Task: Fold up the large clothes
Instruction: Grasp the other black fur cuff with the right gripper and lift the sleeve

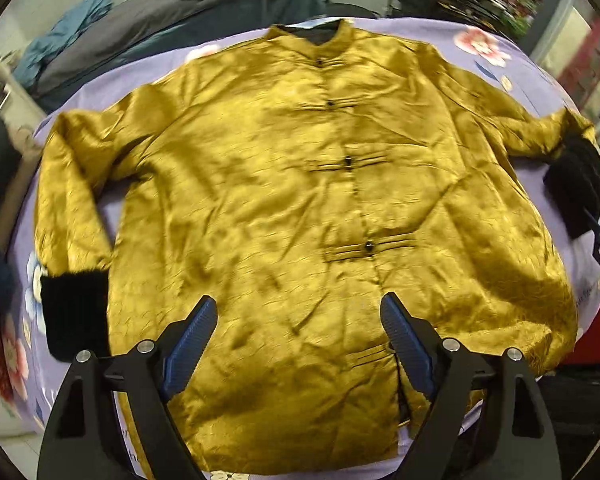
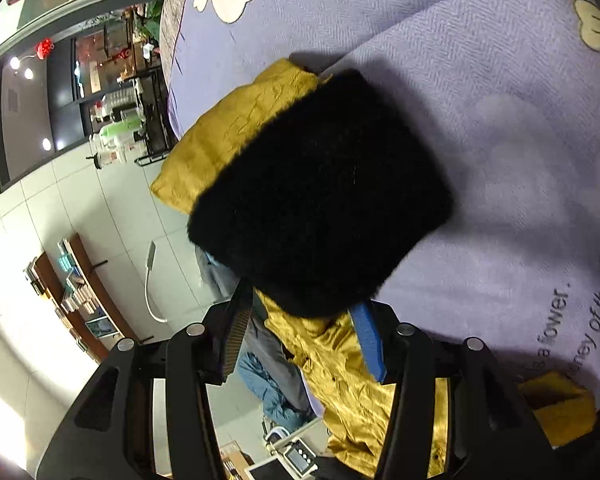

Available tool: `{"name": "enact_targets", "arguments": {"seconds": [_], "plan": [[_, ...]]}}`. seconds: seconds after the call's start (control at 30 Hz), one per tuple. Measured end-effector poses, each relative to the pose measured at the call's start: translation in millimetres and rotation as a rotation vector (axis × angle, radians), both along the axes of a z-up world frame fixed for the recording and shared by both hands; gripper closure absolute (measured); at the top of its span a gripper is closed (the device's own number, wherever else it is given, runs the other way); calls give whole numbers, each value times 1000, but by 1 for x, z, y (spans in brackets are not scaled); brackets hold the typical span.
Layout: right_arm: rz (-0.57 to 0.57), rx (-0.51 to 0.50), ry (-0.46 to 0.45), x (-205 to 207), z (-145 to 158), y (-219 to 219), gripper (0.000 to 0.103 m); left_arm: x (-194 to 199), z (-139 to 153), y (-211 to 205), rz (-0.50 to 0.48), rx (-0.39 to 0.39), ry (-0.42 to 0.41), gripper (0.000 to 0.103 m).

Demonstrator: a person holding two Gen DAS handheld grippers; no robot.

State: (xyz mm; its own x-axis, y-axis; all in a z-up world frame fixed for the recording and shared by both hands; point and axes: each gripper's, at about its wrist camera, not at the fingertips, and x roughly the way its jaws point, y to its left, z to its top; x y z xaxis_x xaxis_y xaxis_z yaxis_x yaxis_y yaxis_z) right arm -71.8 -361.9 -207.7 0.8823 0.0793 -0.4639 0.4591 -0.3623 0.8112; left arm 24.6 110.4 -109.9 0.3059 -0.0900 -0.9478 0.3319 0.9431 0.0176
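Note:
A mustard-gold satin jacket (image 1: 300,200) with knot buttons lies face up and spread flat on a lilac flowered sheet (image 1: 500,52). Both sleeves end in black fur cuffs. One cuff (image 1: 74,316) lies at the left. The other cuff (image 1: 578,184) is at the right edge of the bed. My left gripper (image 1: 298,304) hovers open above the jacket's hem with nothing between its blue pads. My right gripper (image 2: 300,312) is at the right cuff (image 2: 320,192). Its jaws stand apart, the cuff's near edge lies over the tips, and gold sleeve cloth (image 2: 340,360) sits loosely between the fingers.
A heap of dark grey and blue clothes (image 1: 160,20) lies behind the bed. The sheet's edge (image 2: 172,92) drops to a tiled floor (image 2: 100,220), where a low bookshelf (image 2: 76,292) and a dark shelving unit (image 2: 120,100) stand.

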Motion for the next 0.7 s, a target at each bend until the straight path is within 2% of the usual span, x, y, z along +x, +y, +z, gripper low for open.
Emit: {"name": "enact_targets", "arguments": {"seconds": [0.13, 0.2, 0.27, 0.37, 0.43, 0.53, 0.6, 0.67, 0.7], "plan": [[-57, -22, 14, 0, -2, -6, 53, 2, 3, -15, -41, 11, -13, 21], [-43, -35, 20, -2, 2, -12, 57, 4, 5, -15, -34, 4, -16, 21], [-7, -53, 4, -1, 7, -20, 79, 6, 6, -12, -23, 0, -15, 20], [110, -145, -2, 4, 40, -42, 92, 5, 4, -8, -10, 9, -9, 19], [224, -260, 6, 12, 73, -60, 93, 4, 0, -6, -6, 11, 9, 19], [424, -548, 30, 31, 142, -93, 95, 3, -4, -5, -4, 14, 25, 19], [506, -697, 13, 43, 189, -117, 96, 3, -3, -7, -7, 6, 28, 19], [565, -802, -9, 51, 223, -133, 96, 5, 0, -11, -16, -4, 22, 19], [621, -902, -6, 57, 245, -139, 96, 6, 1, -14, -19, -6, 19, 19]]}}
